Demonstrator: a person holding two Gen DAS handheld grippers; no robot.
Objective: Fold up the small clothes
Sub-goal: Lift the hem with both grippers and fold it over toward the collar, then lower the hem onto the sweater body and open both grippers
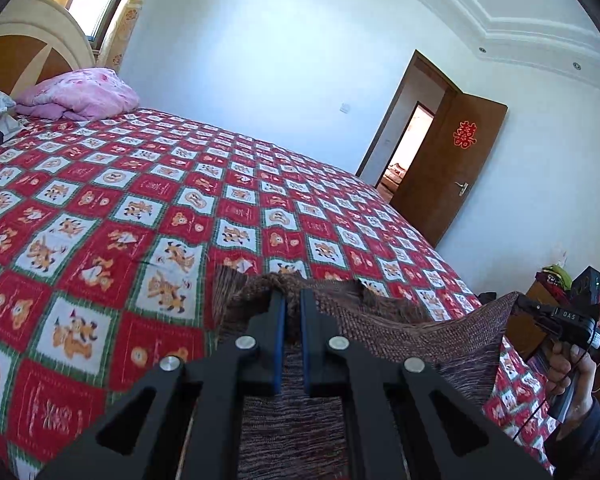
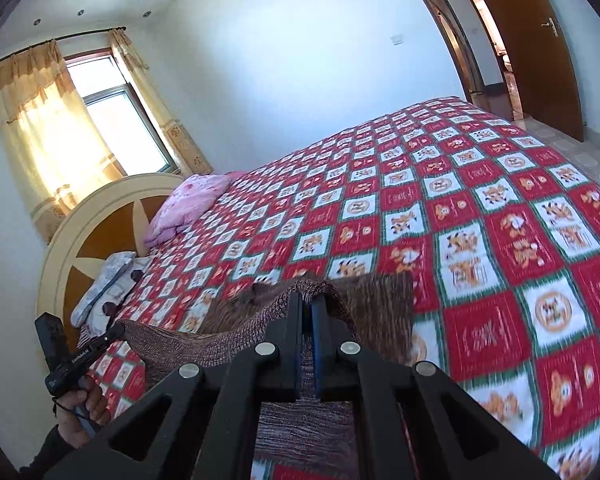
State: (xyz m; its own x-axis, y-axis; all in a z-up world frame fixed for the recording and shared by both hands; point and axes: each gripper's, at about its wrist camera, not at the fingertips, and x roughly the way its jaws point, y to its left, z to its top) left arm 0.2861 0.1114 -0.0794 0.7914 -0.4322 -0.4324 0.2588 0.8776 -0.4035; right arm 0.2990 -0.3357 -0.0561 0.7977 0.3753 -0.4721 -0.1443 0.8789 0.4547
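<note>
A brown knitted garment (image 1: 380, 332) hangs stretched between my two grippers above the bed. My left gripper (image 1: 291, 300) is shut on one top corner of it. My right gripper (image 2: 309, 304) is shut on the other top corner of the brown garment (image 2: 228, 332). The cloth sags between the two grips and its lower part drapes toward the bedspread. In the left wrist view the right gripper (image 1: 520, 304) shows at the far right, held by a hand. In the right wrist view the left gripper (image 2: 118, 330) shows at the lower left.
A red and white checked bedspread (image 1: 180, 208) covers the bed. A pink pillow (image 1: 80, 96) and a grey pillow (image 2: 104, 288) lie by the headboard (image 2: 100, 216). An open brown door (image 1: 448, 168) stands beyond the bed. A curtained window (image 2: 112, 120) is behind the headboard.
</note>
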